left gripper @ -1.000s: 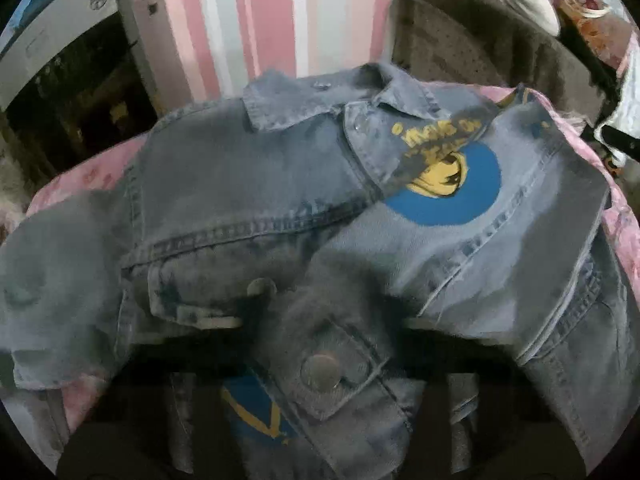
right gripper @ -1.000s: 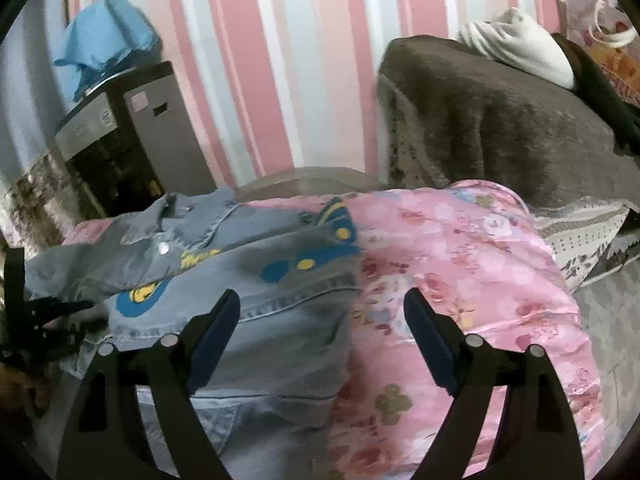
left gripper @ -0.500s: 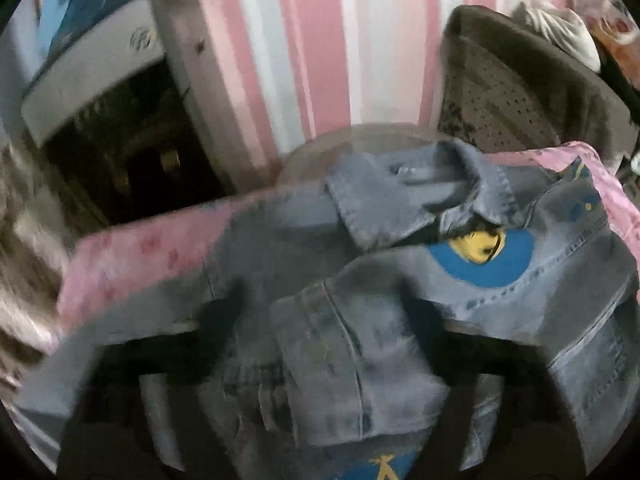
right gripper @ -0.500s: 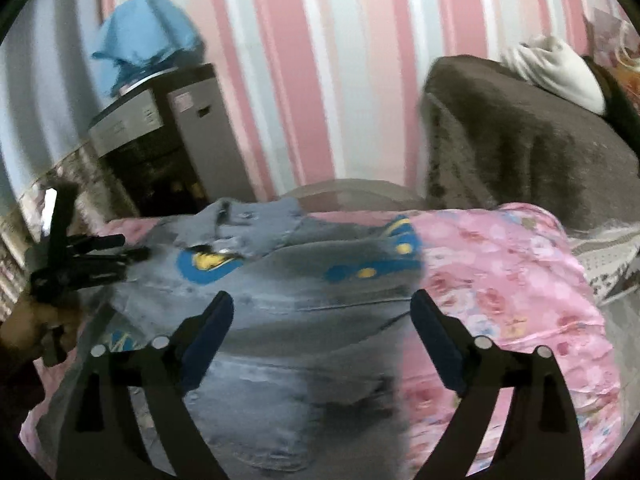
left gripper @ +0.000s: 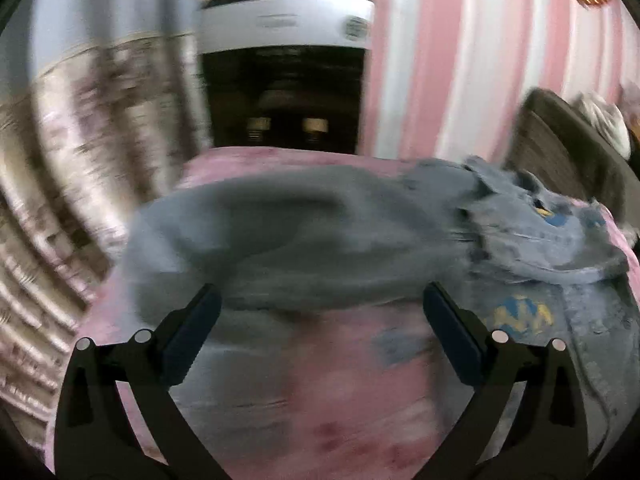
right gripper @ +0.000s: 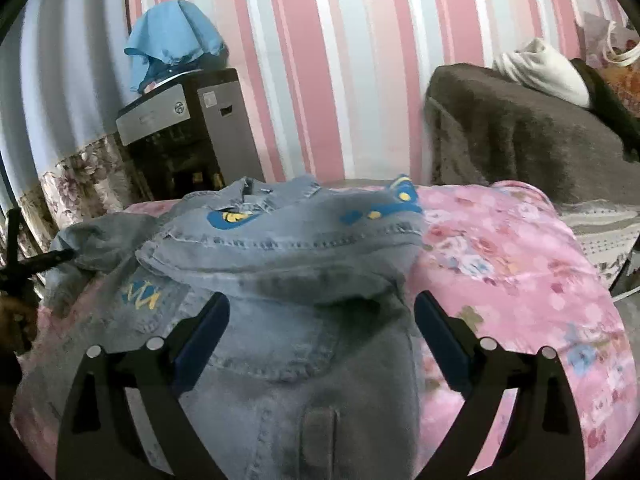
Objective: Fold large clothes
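Left wrist view, blurred with motion: left gripper (left gripper: 320, 312) spread wide, nothing between the blue pads (left gripper: 192, 336), poised above a long grey-blue sleeve (left gripper: 288, 236) stretched across the pink floral cover (left gripper: 336, 412). Right wrist view, sharp: right gripper (right gripper: 322, 320) equally wide, empty, hanging over the lower body of the denim jacket (right gripper: 288, 256), which lies rumpled on the cover with collar toward the striped wall (right gripper: 360, 60) and one panel doubled over on top.

Step in hand, by the look of it: early folding, sleeves being dealt with, body not yet squared. Next move likely calls for closing the left pads on the sleeve near its cuff and carrying it across the jacket's back, while the right pins or smooths the hem; stiff denim, so a firm pinch on a seam rather than loose cloth.

Writing: yellow lettering on a blue patch (right gripper: 140, 294) near the left of the jacket, too small to read; a round blue-and-yellow patch (right gripper: 232, 218) near the collar, no words legible. A round logo on the grey appliance (right gripper: 188, 120) by the wall, brand unreadable.
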Motion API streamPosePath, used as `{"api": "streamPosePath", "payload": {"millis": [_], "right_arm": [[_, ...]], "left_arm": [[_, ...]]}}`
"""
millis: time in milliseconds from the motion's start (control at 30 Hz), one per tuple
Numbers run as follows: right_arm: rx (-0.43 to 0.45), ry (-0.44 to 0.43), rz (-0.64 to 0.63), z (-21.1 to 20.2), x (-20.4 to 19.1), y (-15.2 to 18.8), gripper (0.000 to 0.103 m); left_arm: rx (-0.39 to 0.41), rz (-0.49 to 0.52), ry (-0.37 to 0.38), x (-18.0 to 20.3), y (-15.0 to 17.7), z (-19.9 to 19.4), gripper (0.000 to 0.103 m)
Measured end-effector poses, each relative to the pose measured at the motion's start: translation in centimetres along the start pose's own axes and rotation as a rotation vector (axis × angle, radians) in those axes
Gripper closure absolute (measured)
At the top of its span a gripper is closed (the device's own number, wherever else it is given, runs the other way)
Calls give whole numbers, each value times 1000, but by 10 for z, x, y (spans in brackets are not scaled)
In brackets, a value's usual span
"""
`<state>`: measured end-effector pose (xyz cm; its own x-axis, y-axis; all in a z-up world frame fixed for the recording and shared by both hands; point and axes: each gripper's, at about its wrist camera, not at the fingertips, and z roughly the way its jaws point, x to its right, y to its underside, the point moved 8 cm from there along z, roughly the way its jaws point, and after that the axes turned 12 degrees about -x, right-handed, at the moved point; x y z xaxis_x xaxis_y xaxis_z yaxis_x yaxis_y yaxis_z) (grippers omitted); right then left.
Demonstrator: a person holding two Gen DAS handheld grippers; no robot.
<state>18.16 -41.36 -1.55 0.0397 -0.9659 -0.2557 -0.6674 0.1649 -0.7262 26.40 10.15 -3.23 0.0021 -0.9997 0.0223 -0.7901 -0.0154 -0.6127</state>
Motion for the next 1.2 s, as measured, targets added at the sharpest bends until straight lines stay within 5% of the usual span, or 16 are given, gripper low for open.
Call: {"api": "streamPosePath", "payload": {"millis": [267, 600, 833, 900, 1000, 1200], "right_arm": [[49, 43, -5, -26, 8, 24, 9], [41, 93, -18, -45, 0, 39, 9], [26, 123, 6, -48, -1, 44, 9], [25, 121, 27, -47, 2, 45, 9], [33, 114, 48, -46, 2, 44, 9], [27, 81, 48, -33, -4, 34, 9]], "left_arm": [[18, -47, -125, -56, 19, -3, 3], [17, -55, -97, -70, 27, 3, 3], [-62, -29, -34, -77, 31, 30, 6], [-103, 2, 0, -73, 35, 42, 55], [-151, 23, 23, -71, 38, 52, 86], [-127, 68, 26, -72, 22, 19, 99]]}}
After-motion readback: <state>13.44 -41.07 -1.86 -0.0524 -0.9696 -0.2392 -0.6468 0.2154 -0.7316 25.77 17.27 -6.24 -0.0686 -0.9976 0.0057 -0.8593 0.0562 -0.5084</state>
